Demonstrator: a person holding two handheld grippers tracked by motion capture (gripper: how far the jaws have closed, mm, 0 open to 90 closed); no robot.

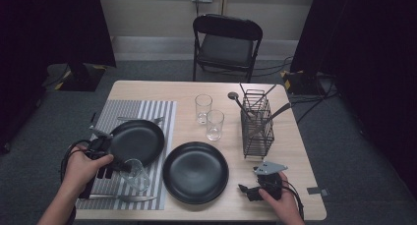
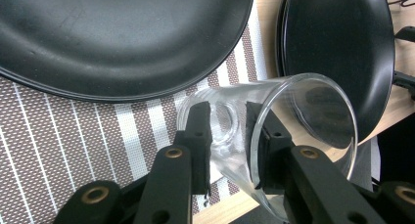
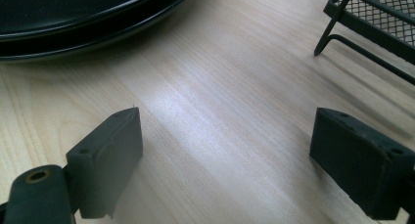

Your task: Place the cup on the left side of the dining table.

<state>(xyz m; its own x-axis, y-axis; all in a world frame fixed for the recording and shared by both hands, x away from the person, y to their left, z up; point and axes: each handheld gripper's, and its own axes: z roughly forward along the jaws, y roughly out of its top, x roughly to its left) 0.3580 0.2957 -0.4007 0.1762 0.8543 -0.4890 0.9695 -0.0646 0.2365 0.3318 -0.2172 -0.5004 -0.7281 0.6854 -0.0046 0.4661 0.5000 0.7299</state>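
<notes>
Left gripper (image 2: 227, 131) grips a tilted glass (image 2: 274, 136) near its base, over the striped mat (image 2: 73, 136), between two black plates (image 1: 136, 141). Right gripper (image 3: 225, 155) rests released on the table (image 3: 220, 87); wire rack (image 1: 256, 126) beyond.

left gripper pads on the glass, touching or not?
Touching. In the left gripper view the left gripper has both pads set against the base of the tilted glass, one on each side, with no gap showing.

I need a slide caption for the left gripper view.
Left gripper holds a tilted clear drinking glass above the striped placemat.
</notes>
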